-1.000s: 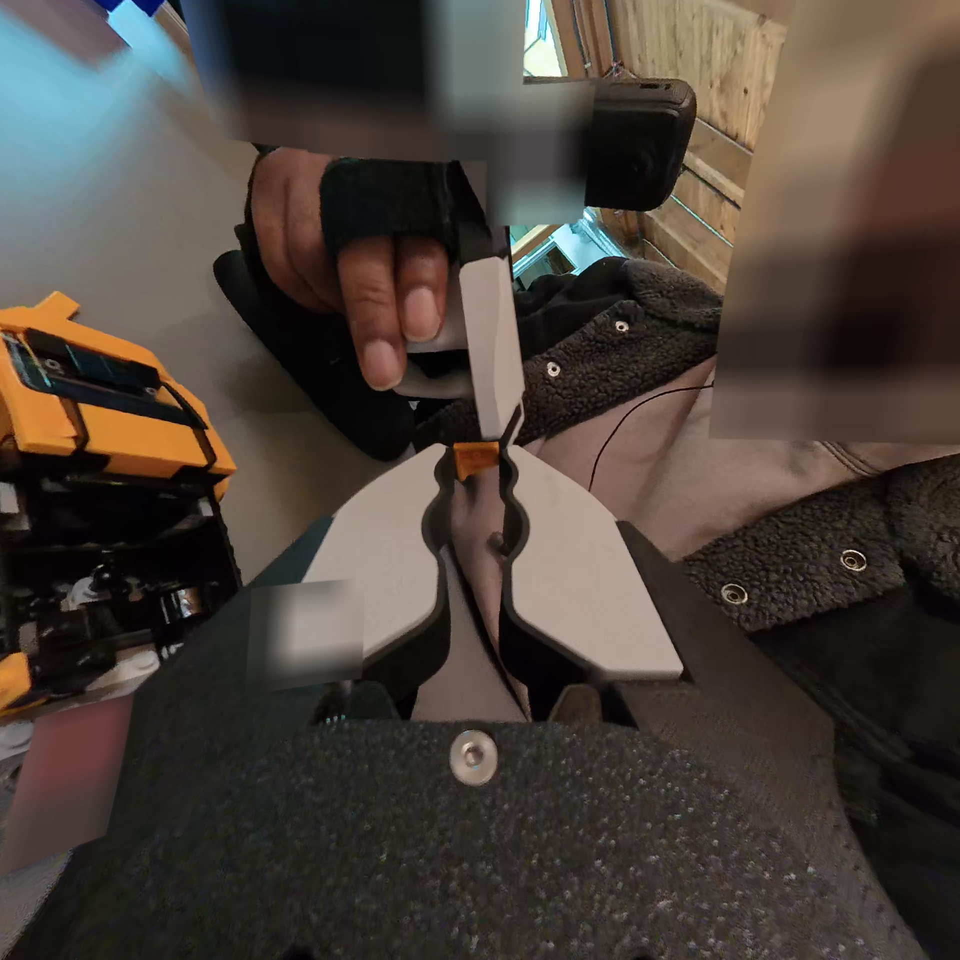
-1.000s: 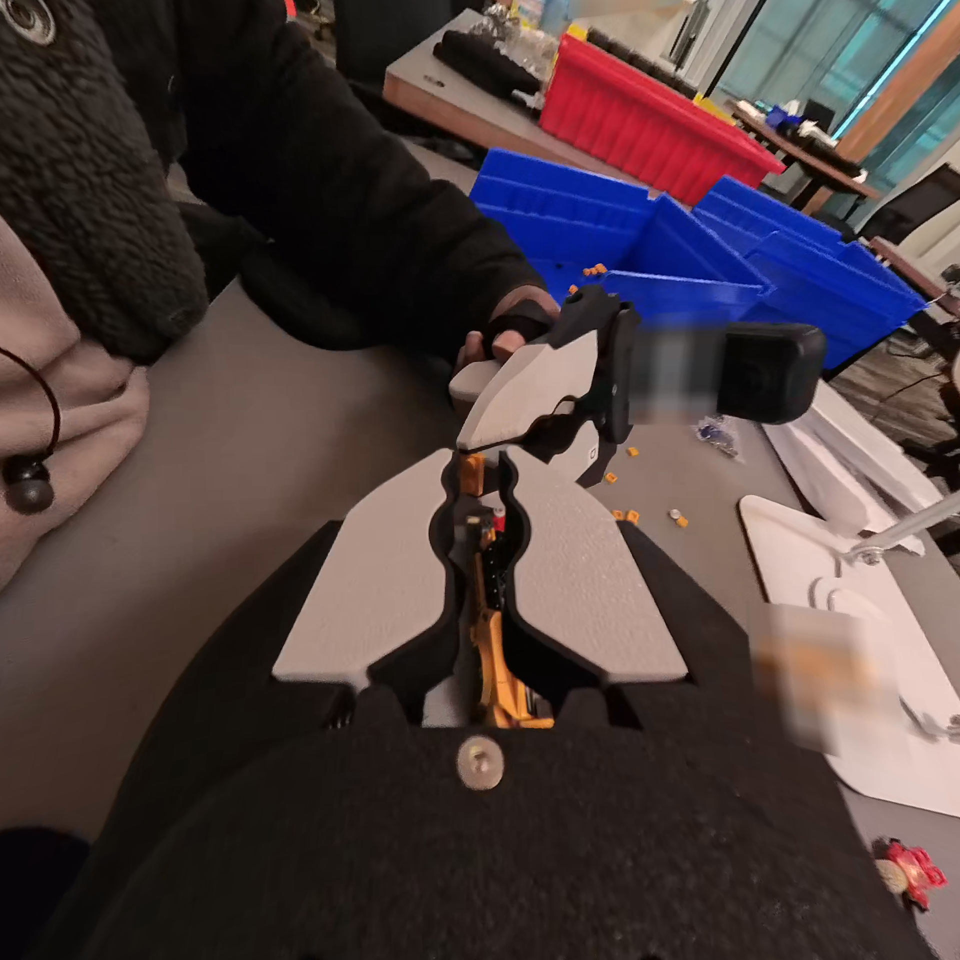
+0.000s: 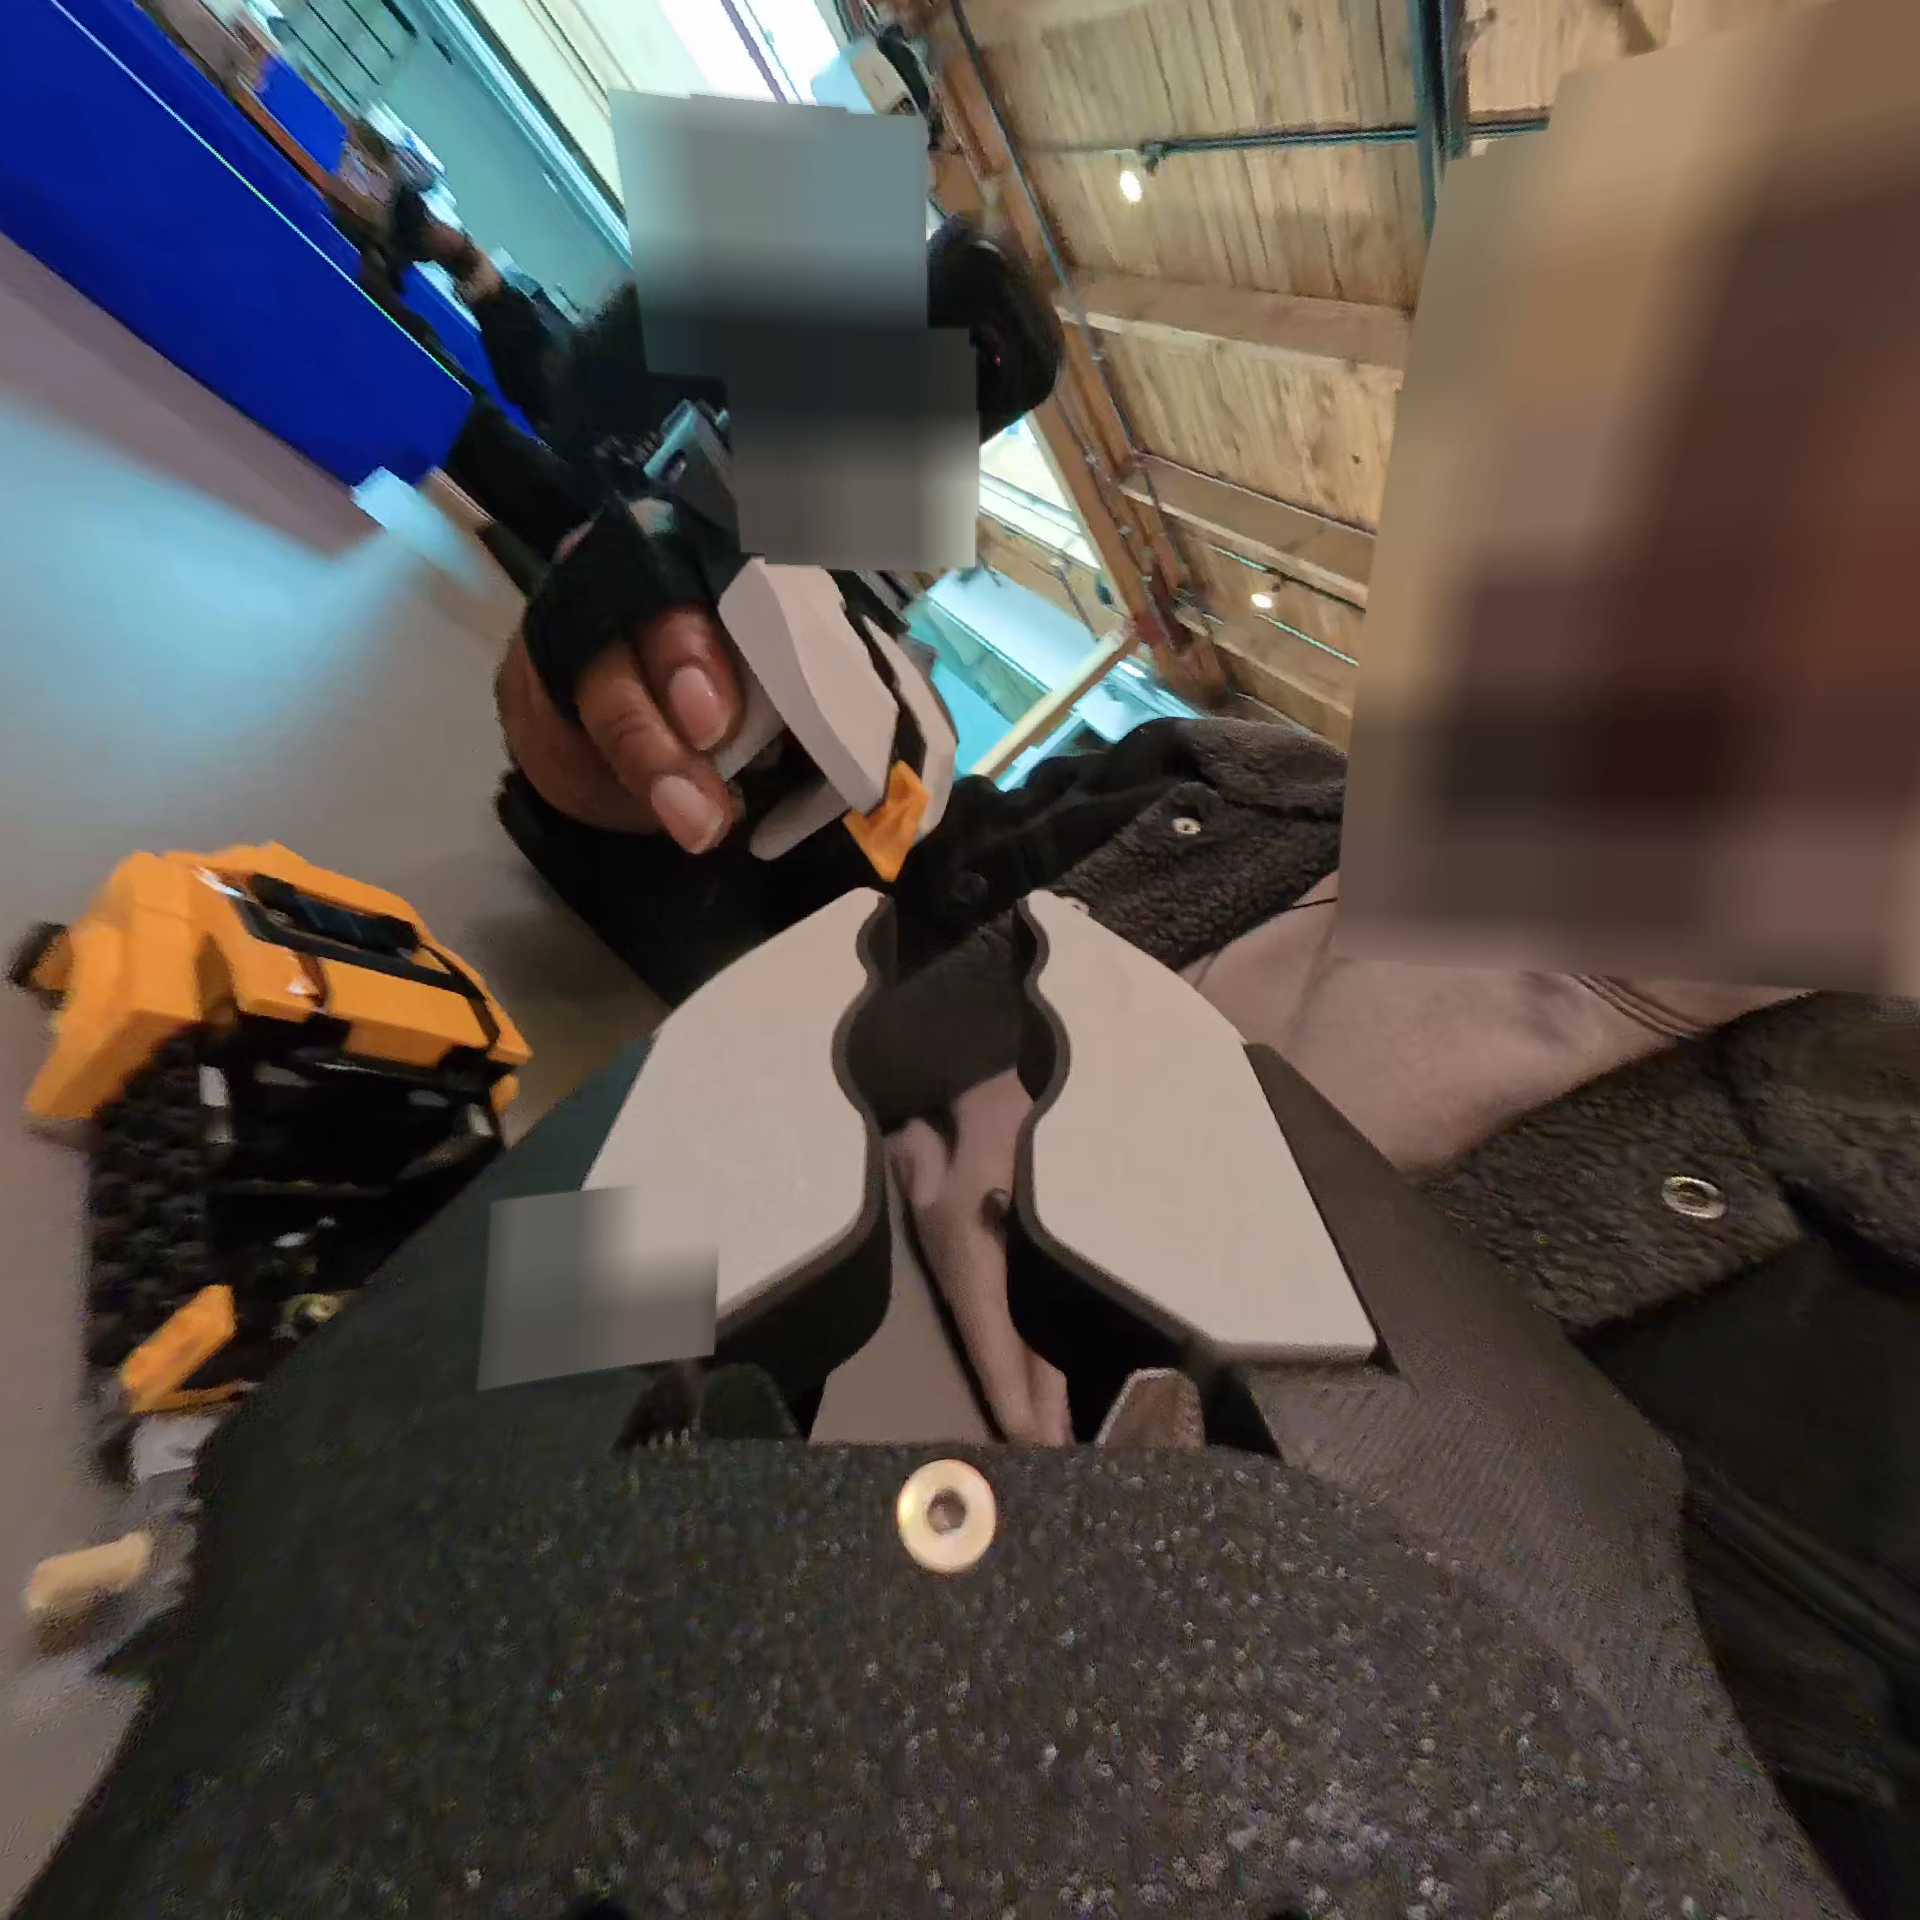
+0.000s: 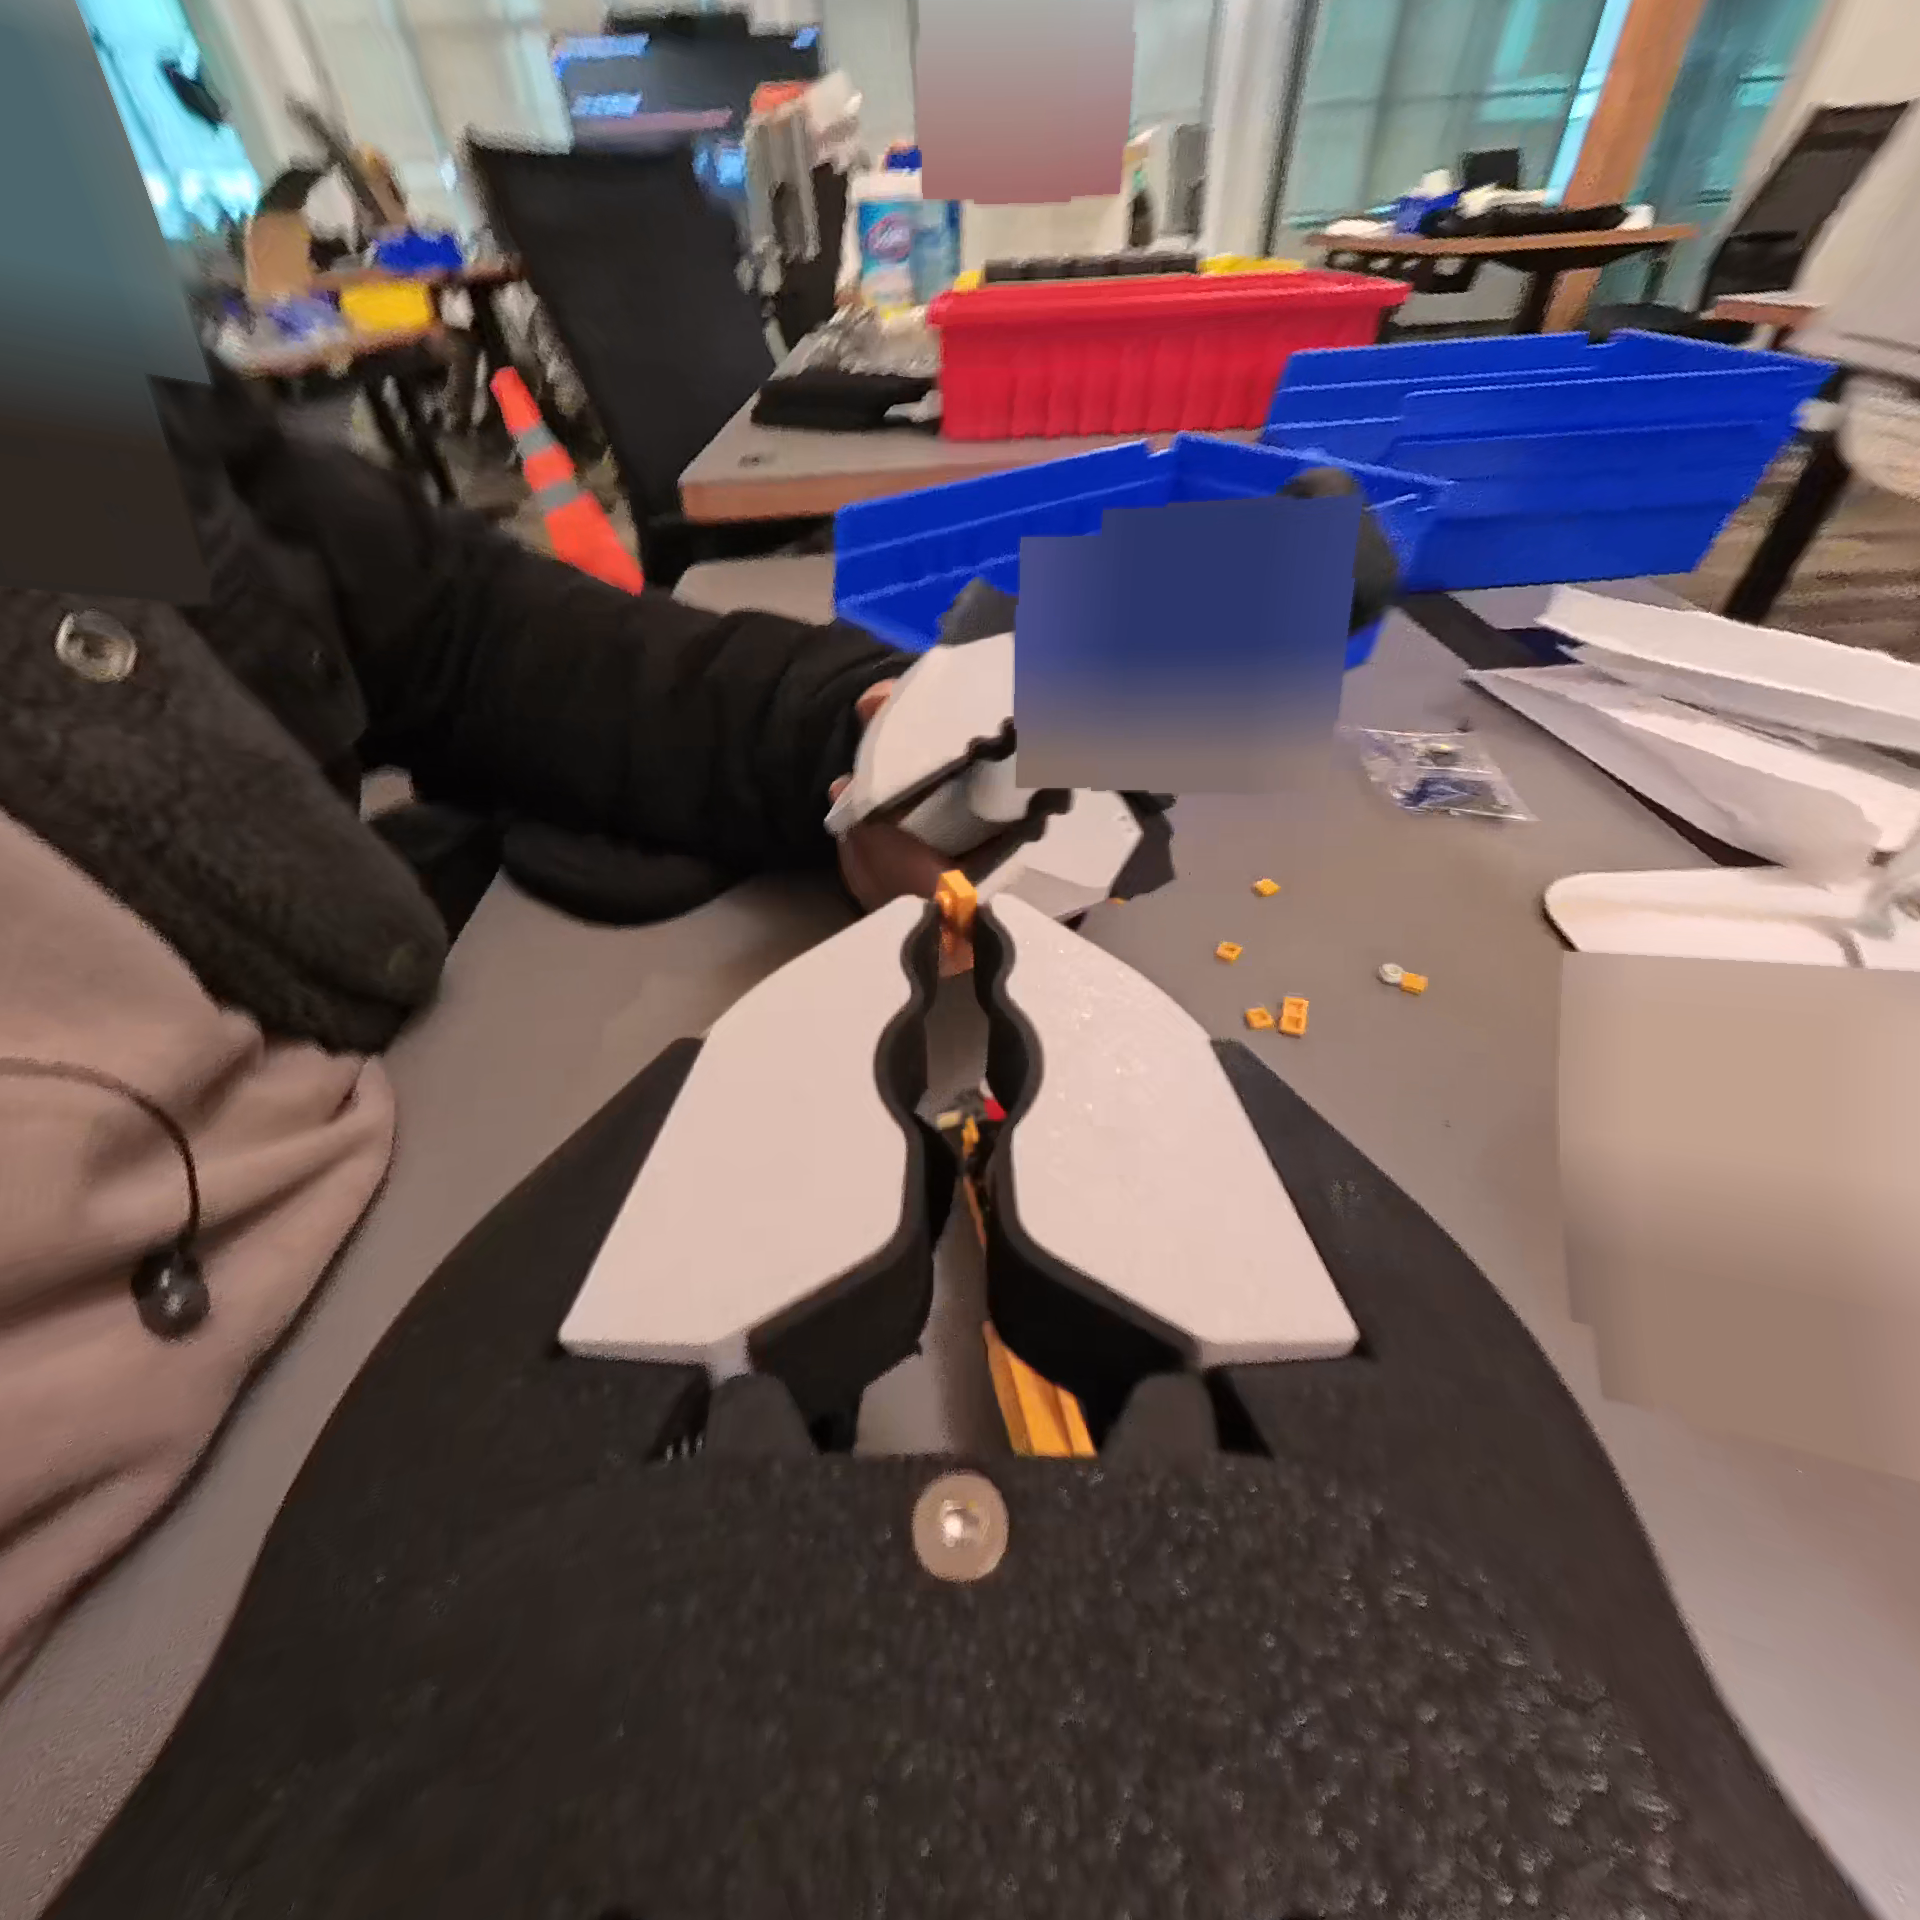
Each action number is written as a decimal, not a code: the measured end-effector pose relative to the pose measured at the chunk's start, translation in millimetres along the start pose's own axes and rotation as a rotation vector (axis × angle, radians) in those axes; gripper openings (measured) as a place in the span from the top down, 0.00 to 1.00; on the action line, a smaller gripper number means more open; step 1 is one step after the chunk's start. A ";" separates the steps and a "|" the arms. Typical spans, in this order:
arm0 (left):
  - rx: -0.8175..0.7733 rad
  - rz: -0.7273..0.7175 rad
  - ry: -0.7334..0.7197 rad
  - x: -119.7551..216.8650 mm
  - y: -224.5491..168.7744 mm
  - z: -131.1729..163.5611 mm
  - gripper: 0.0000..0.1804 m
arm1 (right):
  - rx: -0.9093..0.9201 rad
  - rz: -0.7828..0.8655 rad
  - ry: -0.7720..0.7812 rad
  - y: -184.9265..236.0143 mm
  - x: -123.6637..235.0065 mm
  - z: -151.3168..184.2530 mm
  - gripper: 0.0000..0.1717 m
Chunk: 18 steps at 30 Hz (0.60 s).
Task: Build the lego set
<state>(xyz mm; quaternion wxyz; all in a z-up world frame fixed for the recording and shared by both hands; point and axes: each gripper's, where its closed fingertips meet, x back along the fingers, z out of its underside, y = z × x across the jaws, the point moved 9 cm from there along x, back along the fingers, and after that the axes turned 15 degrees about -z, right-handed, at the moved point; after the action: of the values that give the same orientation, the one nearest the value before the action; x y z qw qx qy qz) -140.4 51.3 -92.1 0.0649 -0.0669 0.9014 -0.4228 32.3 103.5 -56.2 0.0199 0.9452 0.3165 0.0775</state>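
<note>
My right gripper [image 4: 956,920] is shut on a small orange brick piece [image 4: 954,914], pinched at the very fingertips above the grey table [image 4: 623,987]. In the left wrist view the right gripper [image 3: 902,816] shows with the same orange piece [image 3: 888,823] in its tips, just beyond my left gripper [image 3: 956,920]. My left gripper is open with nothing between its pads; only a dark sleeve lies behind the gap. It also shows open in the right wrist view [image 4: 925,847], close behind the orange piece. A yellow and black brick-built model [image 3: 260,1039] stands on the table to the left.
Several loose small orange pieces [image 4: 1278,1013] lie on the table to the right, with a clear plastic bag [image 4: 1444,774] and white sheets [image 4: 1714,727] beyond. Blue bins [image 4: 1538,468] and a red bin [image 4: 1143,343] stand at the back. A person's jacket [image 4: 208,810] fills the left.
The orange piece was in my left gripper's tips, with the right gripper closing on it. Now the left gripper has opened and let go; the right gripper holds the piece and both have shifted.
</note>
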 end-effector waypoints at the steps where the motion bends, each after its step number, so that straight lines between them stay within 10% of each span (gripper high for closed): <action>1: -0.035 -0.039 -0.021 0.7 -0.3 -1.5 0.89 | -0.038 0.021 -0.041 -4.0 2.9 -1.1 0.97; 9: -0.446 -0.483 -0.249 -5.5 -21.3 -17.5 0.87 | -0.350 0.057 -0.353 -21.5 13.9 -4.0 0.97; 18: -0.550 -0.603 -0.277 -16.6 -34.3 -18.2 0.98 | -0.450 -0.019 -0.447 -21.5 4.2 1.4 0.97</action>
<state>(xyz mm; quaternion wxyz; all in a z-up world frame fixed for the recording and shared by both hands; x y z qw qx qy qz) -125.1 46.2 -53.2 0.0385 -0.3981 0.9035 -0.1540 23.1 123.2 -58.8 0.2984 0.9077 0.2880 -0.0642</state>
